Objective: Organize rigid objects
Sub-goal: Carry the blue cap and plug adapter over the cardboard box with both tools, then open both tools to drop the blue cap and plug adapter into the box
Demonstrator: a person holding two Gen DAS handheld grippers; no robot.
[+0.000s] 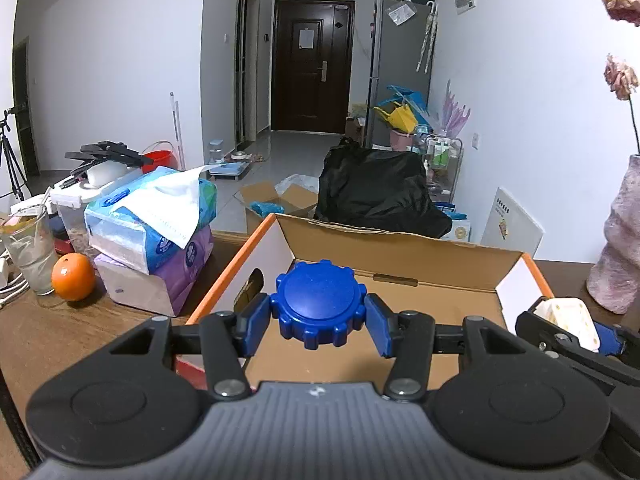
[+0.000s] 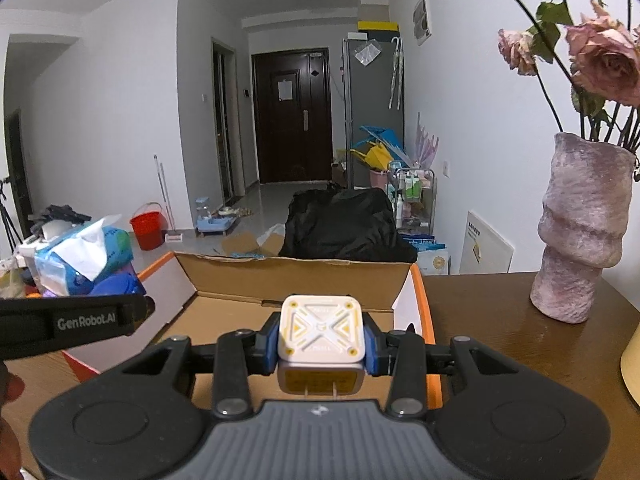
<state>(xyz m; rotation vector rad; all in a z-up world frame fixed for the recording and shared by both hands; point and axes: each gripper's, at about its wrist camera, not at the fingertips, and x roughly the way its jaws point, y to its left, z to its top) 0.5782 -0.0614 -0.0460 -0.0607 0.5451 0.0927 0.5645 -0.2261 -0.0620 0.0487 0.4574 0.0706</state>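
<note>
My left gripper is shut on a blue ridged round cap, its blue pads pressing both sides, held above the open cardboard box with orange edges. In the right wrist view my right gripper is shut on a white square charger plug with yellow markings and metal prongs facing me, also above the open cardboard box. The right gripper and the white plug show at the right of the left view. The left gripper's black side crosses the left of the right view.
Stacked tissue packs, an orange and a glass stand on the brown table left of the box. A pink vase with dried roses stands at the right. A black bag lies beyond the table.
</note>
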